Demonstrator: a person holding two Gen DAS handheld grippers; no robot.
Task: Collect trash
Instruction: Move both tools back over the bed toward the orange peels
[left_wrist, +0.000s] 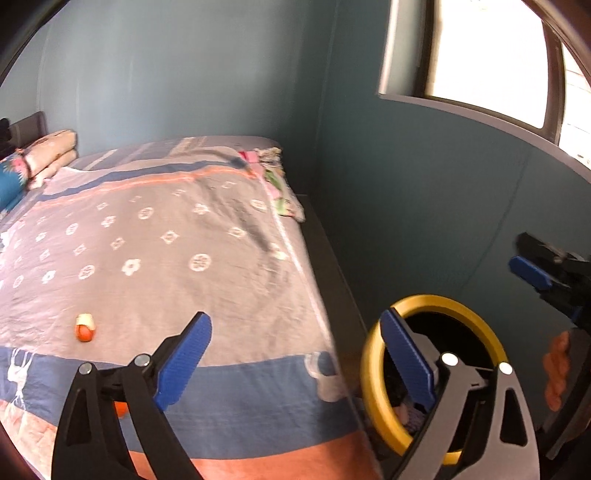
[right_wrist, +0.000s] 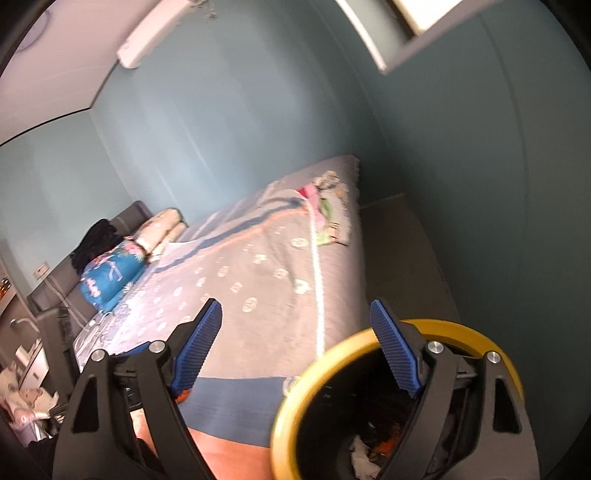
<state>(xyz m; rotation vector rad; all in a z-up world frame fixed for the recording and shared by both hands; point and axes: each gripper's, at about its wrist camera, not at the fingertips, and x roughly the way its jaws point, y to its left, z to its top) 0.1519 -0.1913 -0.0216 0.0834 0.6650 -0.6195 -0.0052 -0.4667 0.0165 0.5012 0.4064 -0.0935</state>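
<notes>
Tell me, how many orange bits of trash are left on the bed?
2 that I can see: one orange piece lying on the bedspread, another orange bit peeking from behind the left gripper. More may be hidden.

My left hand-held gripper (left_wrist: 295, 354) hides the near rim of the yellow-rimmed bin (left_wrist: 373, 373), and its inside is too dark to read; an orange scrap (left_wrist: 121, 409) peeks from behind the left finger, mostly covered; my right hand-held gripper (left_wrist: 532, 273) is cut off at the frame edge; in the right view the bin contents (right_wrist: 364, 456) are a blurred jumble; the bed (right_wrist: 258, 280) smears with motion.
</notes>
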